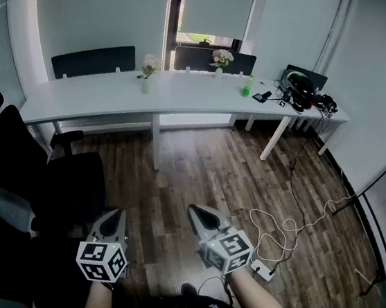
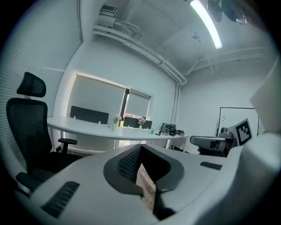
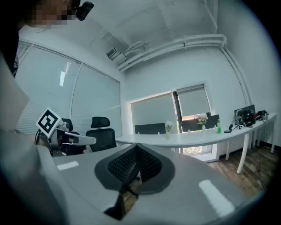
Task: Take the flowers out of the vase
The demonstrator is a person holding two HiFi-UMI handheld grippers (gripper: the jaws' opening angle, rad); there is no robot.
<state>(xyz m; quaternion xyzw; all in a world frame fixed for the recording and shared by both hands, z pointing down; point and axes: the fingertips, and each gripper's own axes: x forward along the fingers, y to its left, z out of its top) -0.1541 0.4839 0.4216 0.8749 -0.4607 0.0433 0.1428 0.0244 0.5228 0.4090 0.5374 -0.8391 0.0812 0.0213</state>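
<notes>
I am looking down across an office room from the head camera. A long white desk (image 1: 102, 98) runs along the far wall under a window. Two small vases stand on it, well apart from each other. The nearer-left vase (image 1: 145, 86) holds pale flowers (image 1: 150, 65). The second vase (image 1: 218, 71) carries a pinkish bunch (image 1: 221, 58) and stands by the window. All the flowers are in their vases, so nothing of the task is done yet.

A green bottle (image 1: 247, 85) stands further right on the desk. Black office chairs (image 1: 12, 158) sit at the left, and a white cable (image 1: 286, 229) loops across the wooden floor.

Both grippers are low and close to my body, far short of the desk. The left gripper (image 1: 114, 219) has its jaws pressed together with nothing between them. The right gripper (image 1: 199, 213) is likewise closed and empty. Both point forward, tipped only slightly downward, side by side with forearms level. I judge this a resting carry, since no flower is within reach from here. The floor between me and the desk has to be crossed first.
</notes>
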